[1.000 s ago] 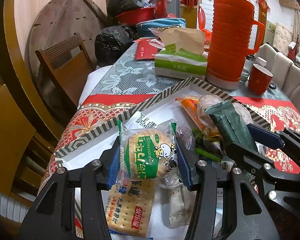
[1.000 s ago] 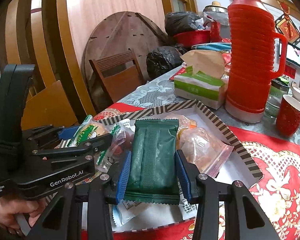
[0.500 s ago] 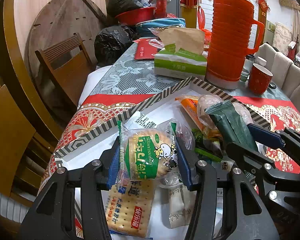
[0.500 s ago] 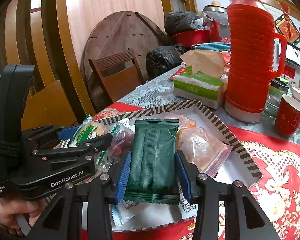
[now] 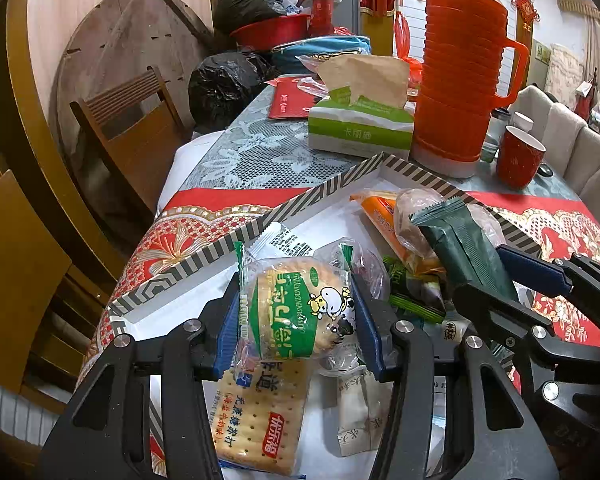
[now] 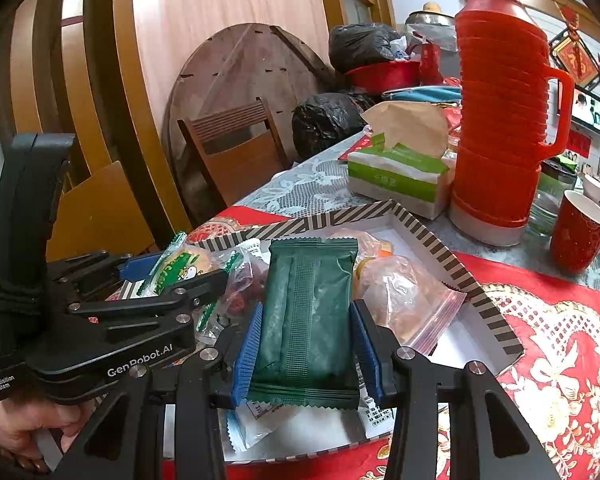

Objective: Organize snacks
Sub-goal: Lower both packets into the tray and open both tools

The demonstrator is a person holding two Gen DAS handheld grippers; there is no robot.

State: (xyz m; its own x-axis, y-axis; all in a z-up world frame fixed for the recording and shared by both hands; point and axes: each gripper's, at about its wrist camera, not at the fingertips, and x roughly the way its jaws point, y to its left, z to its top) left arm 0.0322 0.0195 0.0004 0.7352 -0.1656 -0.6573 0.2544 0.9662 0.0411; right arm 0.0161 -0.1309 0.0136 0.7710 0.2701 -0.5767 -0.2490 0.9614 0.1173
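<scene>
My left gripper [image 5: 296, 320] is shut on a round biscuit packet with a green cow label [image 5: 296, 312], held above the striped-rim white tray [image 5: 312, 204]. My right gripper [image 6: 308, 344] is shut on a dark green snack packet [image 6: 310, 308], also over the tray [image 6: 488, 312]. In the left wrist view the green packet [image 5: 464, 248] and the right gripper [image 5: 528, 276] sit at the right. The right wrist view shows the left gripper [image 6: 168, 276] at the left, a hand [image 6: 24, 436] on its handle. A cracker packet [image 5: 256, 412], a zip bag of snacks [image 6: 404, 296] and other wrapped snacks lie in the tray.
Behind the tray stand a green tissue box [image 5: 360, 128], a tall red thermos [image 5: 464, 64] and a red cup [image 5: 518, 156] on the lace and red tablecloth. Black bags [image 5: 224, 88] and a red basin crowd the far end. A wooden chair [image 5: 140, 132] stands at the left.
</scene>
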